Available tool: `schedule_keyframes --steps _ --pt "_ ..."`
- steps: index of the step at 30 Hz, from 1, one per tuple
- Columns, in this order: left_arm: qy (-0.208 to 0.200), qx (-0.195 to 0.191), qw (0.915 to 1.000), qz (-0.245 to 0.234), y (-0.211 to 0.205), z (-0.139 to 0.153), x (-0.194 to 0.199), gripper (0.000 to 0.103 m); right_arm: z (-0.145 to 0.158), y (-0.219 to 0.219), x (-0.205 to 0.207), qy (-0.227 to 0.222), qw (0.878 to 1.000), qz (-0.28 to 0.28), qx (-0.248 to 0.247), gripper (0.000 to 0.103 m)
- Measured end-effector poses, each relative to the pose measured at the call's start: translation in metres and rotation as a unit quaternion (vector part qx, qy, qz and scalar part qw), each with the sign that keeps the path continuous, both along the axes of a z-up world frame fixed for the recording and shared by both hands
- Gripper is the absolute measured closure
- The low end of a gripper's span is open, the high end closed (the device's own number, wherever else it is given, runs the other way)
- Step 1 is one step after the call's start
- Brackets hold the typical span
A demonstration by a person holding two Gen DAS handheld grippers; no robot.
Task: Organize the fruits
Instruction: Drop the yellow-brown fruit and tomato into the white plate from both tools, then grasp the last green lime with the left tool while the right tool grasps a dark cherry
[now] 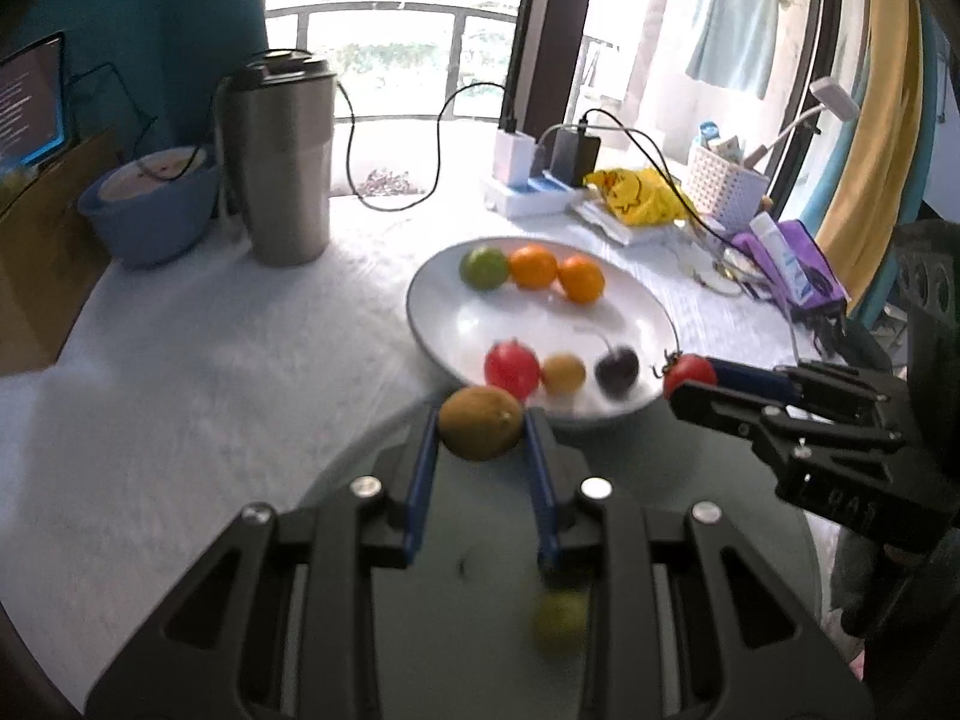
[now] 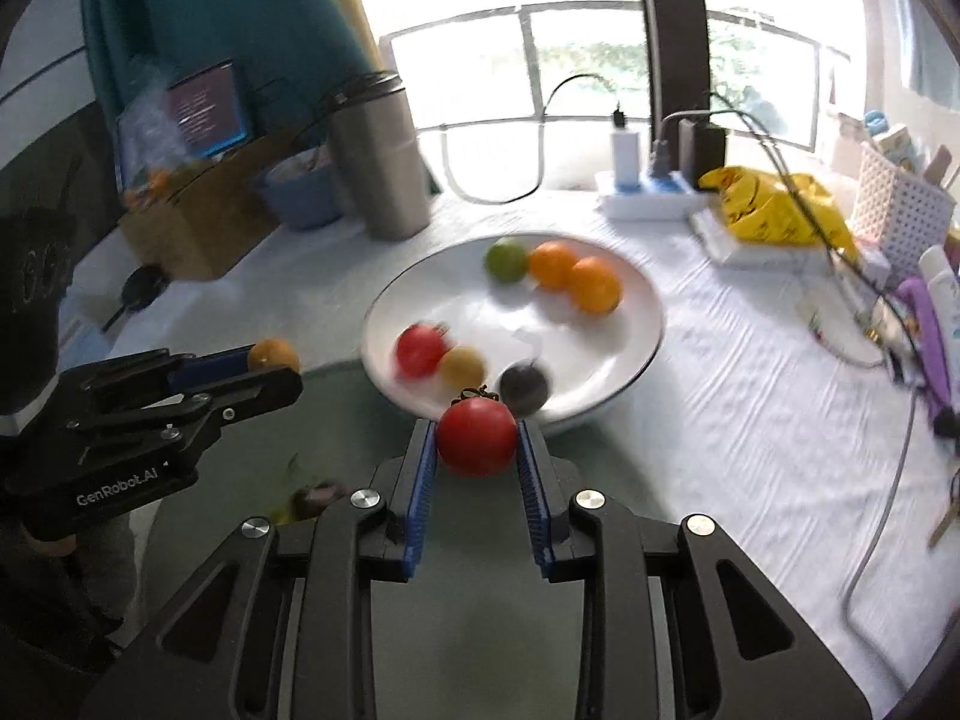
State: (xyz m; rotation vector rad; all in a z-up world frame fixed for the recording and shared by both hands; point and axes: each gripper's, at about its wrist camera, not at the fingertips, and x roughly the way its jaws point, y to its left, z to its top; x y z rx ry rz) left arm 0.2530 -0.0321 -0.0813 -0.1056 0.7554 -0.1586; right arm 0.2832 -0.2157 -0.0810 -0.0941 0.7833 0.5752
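My left gripper (image 1: pixel 480 427) is shut on a brown kiwi (image 1: pixel 480 431), held just short of the near rim of the white plate (image 1: pixel 444 306). My right gripper (image 2: pixel 477 441) is shut on a red tomato (image 2: pixel 477 437) at the plate's (image 2: pixel 630 354) near edge; the tomato also shows in the left wrist view (image 1: pixel 689 373). The plate holds a lime (image 1: pixel 483 267), two oranges (image 1: pixel 533 266), a red fruit (image 1: pixel 511 367), a small yellow fruit (image 1: pixel 563 373) and a dark plum (image 1: pixel 617 368). A blurred green fruit (image 1: pixel 561 621) lies on the dark green plate (image 1: pixel 480 630) under my left gripper.
A steel tumbler (image 1: pixel 282 162) and a blue bowl (image 1: pixel 150 210) stand at the back left. A charger block with cables (image 1: pixel 528 180), a yellow bag (image 1: pixel 642 195), a white basket (image 1: pixel 726 183) and purple items (image 1: pixel 792 264) crowd the back right. White cloth covers the table (image 1: pixel 210 360).
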Motion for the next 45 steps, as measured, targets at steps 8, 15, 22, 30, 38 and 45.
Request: schedule_keyframes --steps 8,15,22,30,38,45 --pt "0.012 -0.009 0.9999 -0.007 -0.002 -0.007 0.047 0.073 -0.006 -0.007 0.035 0.001 1.0 -0.03 -0.008 0.073" --pt "0.018 -0.027 0.9994 -0.015 0.004 -0.006 0.052 0.052 0.002 -0.011 0.03 -0.007 0.999 -0.043 0.001 0.057" --pt "0.016 -0.027 0.9994 0.01 0.021 -0.005 0.011 0.052 -0.001 0.007 -0.004 0.005 1.0 -0.01 -0.001 0.057" --pt "0.029 -0.03 0.9986 0.033 0.033 -0.021 -0.044 0.052 -0.009 0.033 -0.036 0.021 1.0 0.021 -0.01 0.057" --pt "0.043 -0.043 0.9972 0.042 0.042 -0.033 -0.074 0.051 -0.028 0.055 -0.042 0.058 0.997 0.043 -0.006 0.057" --pt "0.046 -0.049 0.9974 0.025 0.035 -0.036 -0.088 0.051 -0.037 0.061 -0.034 0.112 0.992 0.05 0.04 0.057"
